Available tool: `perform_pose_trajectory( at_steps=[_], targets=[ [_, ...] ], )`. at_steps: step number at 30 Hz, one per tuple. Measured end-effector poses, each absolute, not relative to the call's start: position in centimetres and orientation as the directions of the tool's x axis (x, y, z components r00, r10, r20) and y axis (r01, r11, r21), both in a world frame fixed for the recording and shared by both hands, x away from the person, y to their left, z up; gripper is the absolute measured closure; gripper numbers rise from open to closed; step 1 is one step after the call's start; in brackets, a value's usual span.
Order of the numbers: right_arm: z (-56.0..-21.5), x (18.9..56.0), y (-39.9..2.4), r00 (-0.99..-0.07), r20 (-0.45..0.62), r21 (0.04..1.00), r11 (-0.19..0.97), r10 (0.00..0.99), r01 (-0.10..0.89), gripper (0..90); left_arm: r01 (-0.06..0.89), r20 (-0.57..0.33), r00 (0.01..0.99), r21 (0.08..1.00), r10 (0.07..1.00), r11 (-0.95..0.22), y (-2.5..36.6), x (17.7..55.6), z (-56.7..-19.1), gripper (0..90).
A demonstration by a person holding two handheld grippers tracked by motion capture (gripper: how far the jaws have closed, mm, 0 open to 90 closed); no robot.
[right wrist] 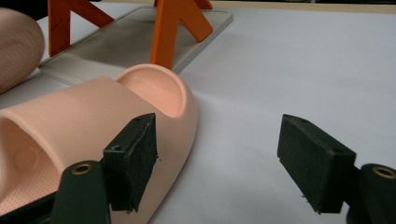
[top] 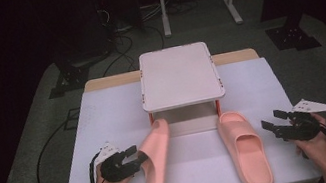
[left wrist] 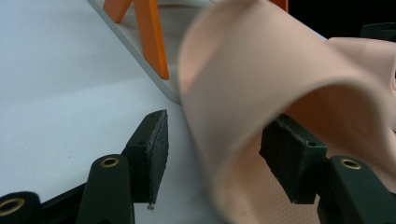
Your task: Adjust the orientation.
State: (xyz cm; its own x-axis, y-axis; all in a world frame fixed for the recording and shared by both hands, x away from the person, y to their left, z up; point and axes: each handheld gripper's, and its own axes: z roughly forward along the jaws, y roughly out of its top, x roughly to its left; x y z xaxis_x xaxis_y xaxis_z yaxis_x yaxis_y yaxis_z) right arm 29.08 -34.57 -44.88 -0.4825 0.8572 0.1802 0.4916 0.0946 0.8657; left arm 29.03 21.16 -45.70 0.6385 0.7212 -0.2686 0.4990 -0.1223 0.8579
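The left gripper (left wrist: 212,154) is set around the strap of the left slipper (top: 155,161), one jaw outside the band and one under its arch; a gap can be seen at the outer pad, so the jaws are judged wide and not yet clamped. In the high view this slipper is tipped on its edge against that gripper (top: 132,159). A slip is the likeliest failure: the soft band could fold or squirm out if the jaws close on its rim only, and the slipper would drop back onto the white table (top: 104,117). The right gripper (right wrist: 224,161) is held parted and empty, its near jaw just beside the outer edge of the right slipper (right wrist: 100,123), which lies flat on its sole. A sideways push from that jaw could shove the slipper rather than take it. Ahead of both grippers stands a small white shelf (top: 179,74) on orange legs (right wrist: 175,30), close to both toes; anything carried forward could be knocked against those legs.
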Motion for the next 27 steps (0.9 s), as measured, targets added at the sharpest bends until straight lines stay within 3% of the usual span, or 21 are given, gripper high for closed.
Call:
perform_pose_trajectory(
  at_steps=[1,20,27],
  targets=[
    [-44.8,29.0,-34.6,-0.487,0.176,0.868,0.099,0.856,0.487,28.0,0.502,-0.267,0.643,0.855,0.718,-0.131,21.0,29.1,-45.7,38.2],
    [-43.8,26.1,-35.0,-0.539,0.187,0.884,0.098,0.822,0.456,27.9,0.488,-0.251,0.698,0.852,0.671,-0.189,16.8,28.9,-46.2,36.4],
    [-43.7,25.4,-34.5,-0.562,0.182,0.887,0.111,0.807,0.448,27.9,0.491,-0.247,0.686,0.851,0.684,-0.185,16.9,28.8,-46.5,35.9]
  ],
)
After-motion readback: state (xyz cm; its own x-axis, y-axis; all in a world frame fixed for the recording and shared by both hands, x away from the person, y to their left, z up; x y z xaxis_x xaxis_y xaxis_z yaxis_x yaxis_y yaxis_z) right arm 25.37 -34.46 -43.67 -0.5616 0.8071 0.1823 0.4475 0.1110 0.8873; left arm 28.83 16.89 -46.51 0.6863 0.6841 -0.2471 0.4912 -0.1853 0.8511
